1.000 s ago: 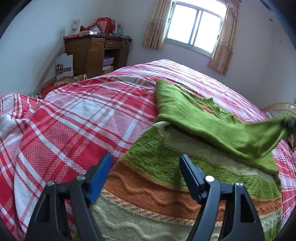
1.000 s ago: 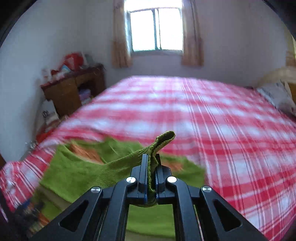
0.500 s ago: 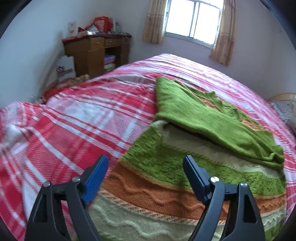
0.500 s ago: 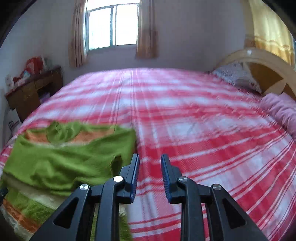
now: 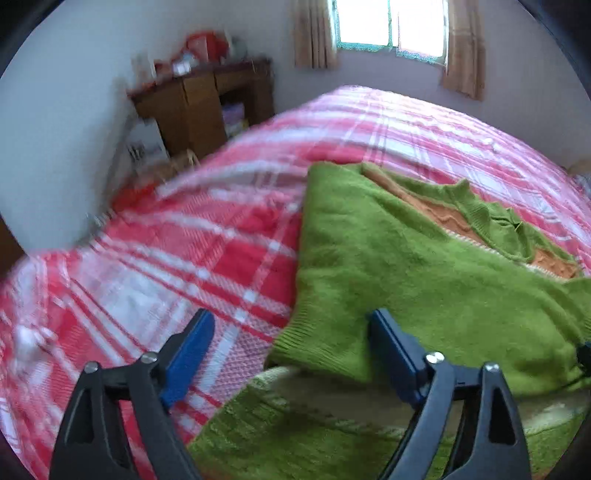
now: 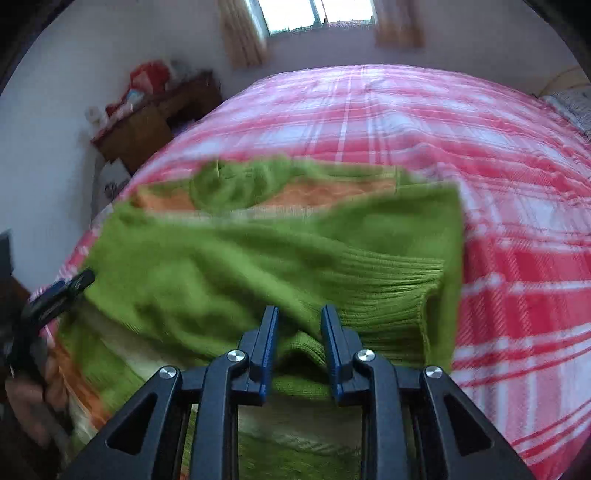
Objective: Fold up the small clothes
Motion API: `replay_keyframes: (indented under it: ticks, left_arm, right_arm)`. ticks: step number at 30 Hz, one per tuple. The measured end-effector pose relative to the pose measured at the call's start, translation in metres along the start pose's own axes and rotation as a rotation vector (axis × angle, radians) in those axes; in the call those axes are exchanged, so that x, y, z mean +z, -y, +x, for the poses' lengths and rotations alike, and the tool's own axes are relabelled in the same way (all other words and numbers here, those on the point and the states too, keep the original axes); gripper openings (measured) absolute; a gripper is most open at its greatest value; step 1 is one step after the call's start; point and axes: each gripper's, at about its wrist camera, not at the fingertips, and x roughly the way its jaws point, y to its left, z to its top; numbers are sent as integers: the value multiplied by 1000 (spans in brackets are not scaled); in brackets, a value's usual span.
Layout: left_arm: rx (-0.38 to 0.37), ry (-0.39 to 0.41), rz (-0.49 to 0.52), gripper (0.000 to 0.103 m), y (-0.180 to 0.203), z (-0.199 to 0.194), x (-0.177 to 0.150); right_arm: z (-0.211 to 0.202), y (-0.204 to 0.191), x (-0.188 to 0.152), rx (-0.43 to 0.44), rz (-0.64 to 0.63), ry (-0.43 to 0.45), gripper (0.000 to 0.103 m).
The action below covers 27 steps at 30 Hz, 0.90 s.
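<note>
A green, orange and cream knitted sweater point(image 5: 424, 266) lies on the red plaid bed point(image 5: 207, 258), with both green sleeves folded across its body. My left gripper point(image 5: 291, 339) is open and empty, just above the sweater's left side near a ribbed sleeve cuff point(image 5: 306, 347). In the right wrist view the sweater point(image 6: 258, 258) fills the middle. My right gripper point(image 6: 299, 332) is open and empty, low over a green fold by the other ribbed cuff point(image 6: 399, 299). The left gripper's tip point(image 6: 62, 291) shows at the left edge there.
A wooden desk point(image 5: 207, 103) with clutter on top stands against the wall left of the bed. A window with curtains point(image 5: 388, 22) is at the far wall. Bare plaid bedspread point(image 6: 517, 221) stretches to the right of the sweater.
My right gripper let go of the green sleeve, which now lies across the sweater, and swung back over it. My left gripper moved forward toward the upper part of the sweater.
</note>
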Motion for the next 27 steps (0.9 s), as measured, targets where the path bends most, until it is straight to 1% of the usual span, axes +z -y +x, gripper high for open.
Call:
replay_keyframes:
  ticks: [1,2,3,4,5,7,9,10,12,13,14,15,16,17,18,19,21,22,24,27]
  left_arm:
    - [-37,2,-47,91,-12,0,2]
    - [4,15,-54,95,-21,0,3]
    - [23,11,-54,100,-27,3,5]
    - [5,-7,-71,103,-35,7,6]
    - [-13,-17,-85,103,-41,10,7]
    - [14,-11,-55,103,-38,9,7]
    - [49,-2,-30,103,-34,9,6]
    - [51,-2,-29,103,-32,9,5]
    - [39,-9,-42,103,-35,10,5]
    - [36,-10,-44,103,-36,9,4]
    - [36,-9,-43,103,-37,10,4]
    - [39,-8,-40,103,-35,9,5]
    - [38,-9,-40,103,-37,9,5]
    - [32,-10,-43,103,-34,9,5]
    - [28,-11,-46,103,-33,11,6]
    - [22,-12,-50,103,-33,11,5]
    - [6,-12,-58,103,-36,10,6]
    - [-8,-10,-66,103,-38,9,5]
    - [-33,-6,-61,103,-42,5,4]
    - [-43,5,-1,103,-46,-15,-8]
  right_arm:
    - [-1,-1,-3,-16,-29,-10,25]
    - [-6,0,-8,-28,-63,-11,25]
    - [-10,3,-12,-21,-72,-13,25]
    - [-13,7,-15,-15,-74,-16,25]
    - [-17,13,-17,-11,-73,-19,25]
    - [-23,22,-18,2,-60,-32,25]
    - [-29,28,-12,23,0,-46,25]
    - [-37,33,-7,31,47,-14,25]
    - [-47,37,2,41,84,66,25]
    - [-47,38,7,37,89,91,25]
    - [-37,40,13,24,96,84,25]
    - [-25,42,17,10,98,56,25]
    - [-11,44,19,-21,95,22,25]
    - [9,49,17,-84,72,-18,25]
    - [9,50,16,-79,42,33,25]
    - [9,52,18,-85,40,34,25]
    - [-4,55,19,-129,84,46,26]
    - [-14,55,18,-151,106,66,27]
    - [-47,53,9,-106,123,117,27]
    - [-103,46,-17,-81,97,168,27]
